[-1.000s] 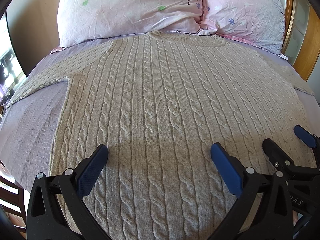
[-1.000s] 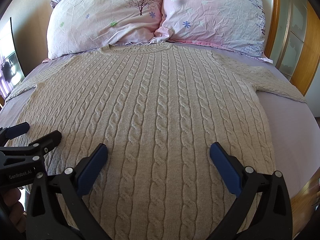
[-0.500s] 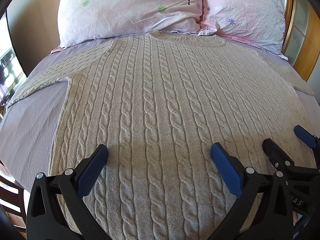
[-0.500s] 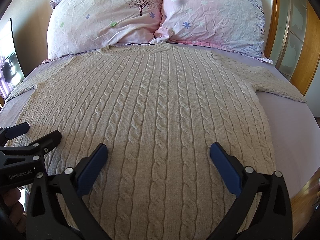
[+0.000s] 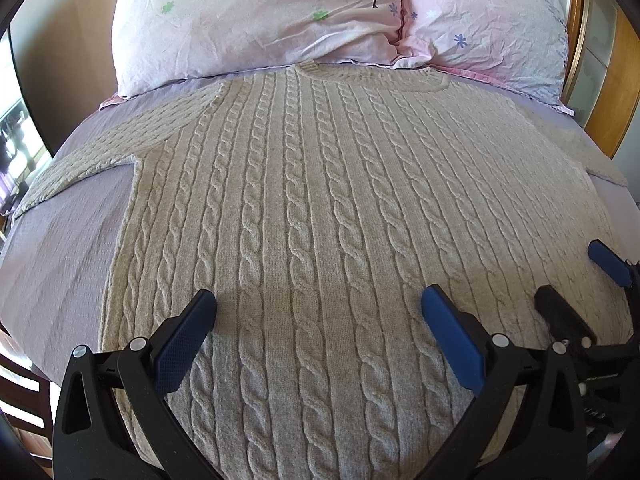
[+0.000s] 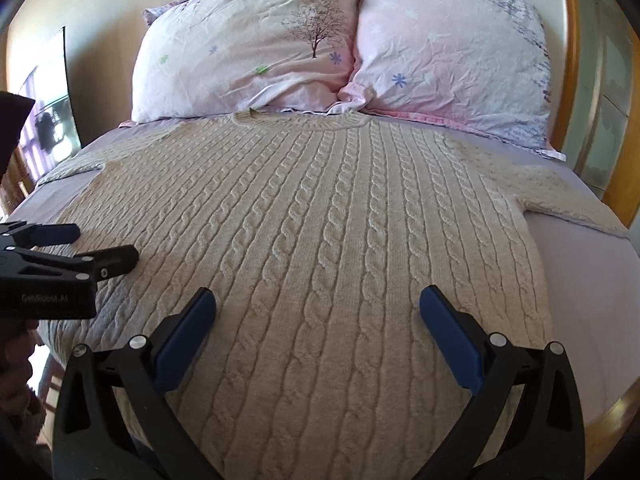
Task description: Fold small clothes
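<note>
A beige cable-knit sweater (image 5: 320, 208) lies flat and spread on the bed, neck toward the pillows, sleeves out to both sides. It also shows in the right wrist view (image 6: 320, 240). My left gripper (image 5: 318, 312) is open and empty, hovering over the sweater's lower left part. My right gripper (image 6: 316, 308) is open and empty over the lower right part. The right gripper shows at the right edge of the left wrist view (image 5: 576, 280). The left gripper shows at the left edge of the right wrist view (image 6: 72, 246).
Two pink flowered pillows (image 6: 248, 56) (image 6: 452, 60) lie at the head of the bed. A lilac sheet (image 5: 56, 248) covers the mattress. A wooden bed frame (image 6: 576, 92) runs along the right side. A wall with a window (image 6: 48, 128) stands at the left.
The right gripper has risen and pulled back, so its view now takes in more of the pillows and wall. The left gripper has barely moved. The sweater lies unchanged.
</note>
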`<state>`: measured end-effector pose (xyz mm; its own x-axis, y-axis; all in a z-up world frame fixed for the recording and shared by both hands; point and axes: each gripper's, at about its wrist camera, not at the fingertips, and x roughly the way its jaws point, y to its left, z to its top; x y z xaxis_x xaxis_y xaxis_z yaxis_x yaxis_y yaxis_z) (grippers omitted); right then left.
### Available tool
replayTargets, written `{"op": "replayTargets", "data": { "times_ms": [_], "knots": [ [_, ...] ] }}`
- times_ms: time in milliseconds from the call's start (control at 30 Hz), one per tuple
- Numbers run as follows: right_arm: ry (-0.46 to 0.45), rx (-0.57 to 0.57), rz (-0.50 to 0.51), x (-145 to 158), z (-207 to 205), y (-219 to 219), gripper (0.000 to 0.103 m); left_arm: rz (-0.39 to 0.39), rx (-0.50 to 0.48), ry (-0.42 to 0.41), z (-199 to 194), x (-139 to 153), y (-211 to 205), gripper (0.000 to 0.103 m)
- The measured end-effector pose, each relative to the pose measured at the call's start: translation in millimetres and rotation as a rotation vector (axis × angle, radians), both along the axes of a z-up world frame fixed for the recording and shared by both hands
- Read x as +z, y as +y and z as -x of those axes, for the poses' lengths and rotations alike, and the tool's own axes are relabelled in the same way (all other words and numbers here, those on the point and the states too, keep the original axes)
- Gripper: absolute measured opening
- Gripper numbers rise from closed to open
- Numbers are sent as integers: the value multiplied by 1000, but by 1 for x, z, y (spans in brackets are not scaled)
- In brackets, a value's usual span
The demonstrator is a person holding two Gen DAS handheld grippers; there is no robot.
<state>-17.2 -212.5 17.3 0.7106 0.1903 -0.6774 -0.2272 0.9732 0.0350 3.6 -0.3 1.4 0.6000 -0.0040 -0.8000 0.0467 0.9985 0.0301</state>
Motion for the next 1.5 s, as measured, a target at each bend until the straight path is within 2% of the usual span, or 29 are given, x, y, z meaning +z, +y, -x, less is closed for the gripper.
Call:
{"op": "replayTargets", "data": {
  "times_ms": [33, 100, 133, 200, 267, 333, 400, 433, 500, 567, 633, 700, 767, 867, 933, 1067, 1133, 1200, 1267, 1333, 1400, 1433, 1500],
  "knots": [
    [-18, -29, -23, 10, -2, -16, 101, 0, -5, -2, 0, 0, -1, 102],
    [-122, -157, -111, 36, -5, -67, 101, 3, -9, -4, 0, 0, 0, 102],
    [-168, -268, -159, 52, -10, -103, 101, 6, -6, -4, 2, 1, 1, 102],
    [-190, -483, -260, 69, -27, -179, 101, 15, 0, -4, 1, 2, 2, 102],
    [-160, -652, -359, 68, -48, -249, 93, 34, -4, -5, -1, 4, 4, 102],
    [-74, -829, -473, 53, -73, -323, 67, 95, -17, -12, -3, 8, 12, 102],
    [33, -939, -584, 32, -91, -372, 63, 168, -23, -28, -5, 14, 22, 102],
    [59, -969, -640, 23, -99, -391, 60, 213, -18, -55, -5, 19, 32, 102],
    [85, -1016, -668, 11, -114, -413, 58, 258, 6, -115, -2, 27, 48, 102],
    [116, -1045, -673, -1, -129, -423, 51, 254, 58, -164, -3, 35, 66, 102],
    [150, -1066, -714, -13, -139, -432, 35, 243, 113, -195, -5, 41, 87, 102],
    [128, -1102, -710, -16, -143, -438, 26, 256, 159, -223, -5, 46, 108, 102],
    [113, -1124, -713, -20, -143, -444, 11, 280, 204, -253, -3, 49, 133, 102],
    [83, -1101, -675, -15, -144, -444, 7, 291, 283, -264, -2, 54, 173, 102],
    [-31, -1013, -621, 13, -145, -416, 6, 284, 319, -250, -4, 57, 199, 102],
    [-181, -649, -563, 86, -166, -311, 6, 271, 390, -279, -6, 63, 242, 102],
    [-213, -415, -550, 116, -175, -233, 6, 371, 412, -316, -10, 62, 267, 102],
    [-185, -183, -549, 128, -181, -151, 7, 497, 437, -337, -12, 57, 290, 102],
    [-65, 69, -544, 119, -186, -64, 17, 551, 472, -310, -20, 51, 309, 102],
    [51, 251, -543, 102, -183, 2, 50, 606, 493, -290, -28, 44, 327, 102],
    [46, 304, -537, 98, -172, 26, 57, 653, 535, -280, -33, 37, 345, 102],
    [20, 302, -531, 99, -167, 28, 66, 685, 566, -274, -35, 33, 357, 102],
    [-26, 259, -516, 99, -164, 18, 74, 750, 630, -269, -35, 24, 379, 102]
  ]
}}
